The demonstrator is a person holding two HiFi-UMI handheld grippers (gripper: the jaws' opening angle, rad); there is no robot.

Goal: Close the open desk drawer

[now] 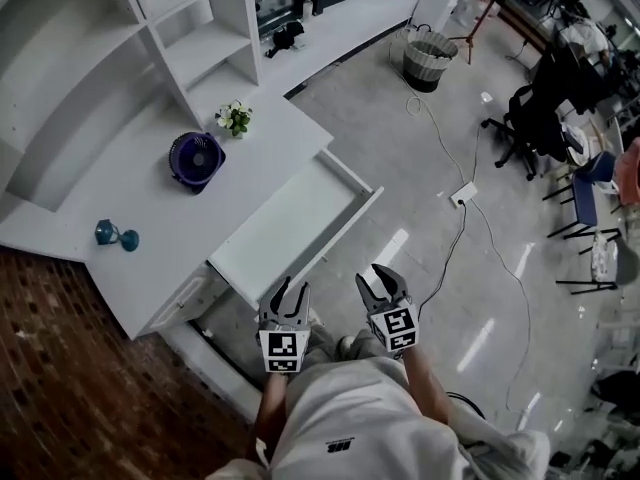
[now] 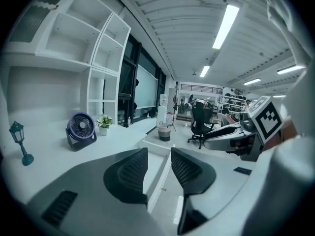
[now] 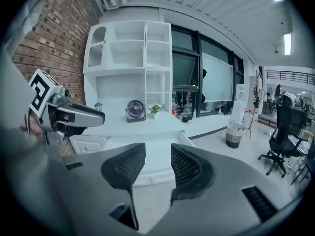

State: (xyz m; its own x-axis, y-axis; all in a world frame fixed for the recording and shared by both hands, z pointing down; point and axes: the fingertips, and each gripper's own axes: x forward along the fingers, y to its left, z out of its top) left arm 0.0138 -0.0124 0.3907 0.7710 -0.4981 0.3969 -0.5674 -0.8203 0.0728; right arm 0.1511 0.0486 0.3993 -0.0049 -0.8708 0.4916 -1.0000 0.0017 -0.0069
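Observation:
The white desk (image 1: 150, 218) has its wide drawer (image 1: 290, 230) pulled out toward me, and the drawer looks bare inside. My left gripper (image 1: 288, 296) hovers just in front of the drawer's near corner, open, with nothing between its fingers. My right gripper (image 1: 384, 284) hangs a little to the right over the floor, also open and holding nothing. In the left gripper view the drawer (image 2: 153, 147) runs away between the jaws of my left gripper (image 2: 159, 168). In the right gripper view the drawer's front (image 3: 153, 152) faces my right gripper (image 3: 157, 166).
A purple fan (image 1: 197, 160), a small potted plant (image 1: 235, 118) and a teal lantern figure (image 1: 115, 234) stand on the desk under white shelves (image 1: 190, 28). On the floor are a cable with a power strip (image 1: 463, 194), a basket (image 1: 430, 60) and office chairs (image 1: 530, 118).

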